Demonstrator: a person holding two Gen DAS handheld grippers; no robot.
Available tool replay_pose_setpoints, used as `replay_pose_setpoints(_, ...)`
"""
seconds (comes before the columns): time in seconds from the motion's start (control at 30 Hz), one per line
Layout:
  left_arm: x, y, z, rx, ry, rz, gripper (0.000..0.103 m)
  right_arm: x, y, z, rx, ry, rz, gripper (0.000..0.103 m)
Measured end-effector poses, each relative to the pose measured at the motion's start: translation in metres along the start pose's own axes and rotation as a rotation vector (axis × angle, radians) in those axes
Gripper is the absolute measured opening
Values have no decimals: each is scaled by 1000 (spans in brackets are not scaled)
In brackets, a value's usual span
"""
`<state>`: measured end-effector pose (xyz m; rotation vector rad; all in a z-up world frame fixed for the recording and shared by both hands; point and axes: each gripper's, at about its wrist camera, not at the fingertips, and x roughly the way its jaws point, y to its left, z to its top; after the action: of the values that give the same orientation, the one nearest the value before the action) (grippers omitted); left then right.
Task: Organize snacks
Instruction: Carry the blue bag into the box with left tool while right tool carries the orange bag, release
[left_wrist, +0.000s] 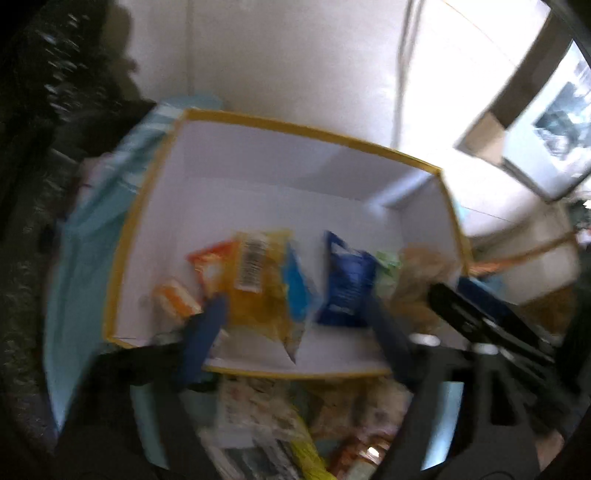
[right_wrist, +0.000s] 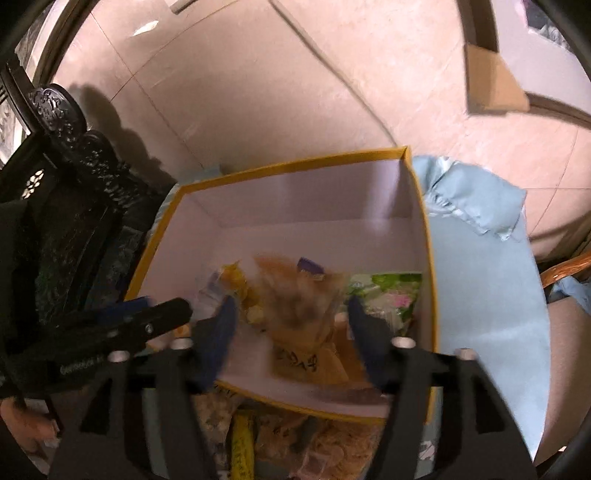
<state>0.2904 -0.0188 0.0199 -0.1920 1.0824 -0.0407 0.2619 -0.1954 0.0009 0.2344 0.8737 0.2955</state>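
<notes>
A white box with a yellow rim stands on a light blue cloth. In the left wrist view it holds an orange packet, a yellow packet with a barcode, a light blue packet, a dark blue packet and a green packet. My left gripper hangs open above these, gripping nothing. My right gripper is open over the box's near side. A blurred tan packet lies loose between its fingers, beside the green packet.
More loose snack packets lie in front of the box. The blue cloth spreads to the right. A dark carved wooden chair stands at the left, a cardboard box on the tiled floor beyond. A hand shows at lower left.
</notes>
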Motion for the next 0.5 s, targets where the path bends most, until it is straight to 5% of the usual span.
replay_pose_setpoints(0.23, -27, 11, -23, -2, -22, -14, 88, -32, 4, -22, -84, -50, 25, 67)
replay_pose_setpoints(0.5, -58, 34, -81, -31, 8, -5, 91, -62, -14, -67, -34, -15, 21, 68)
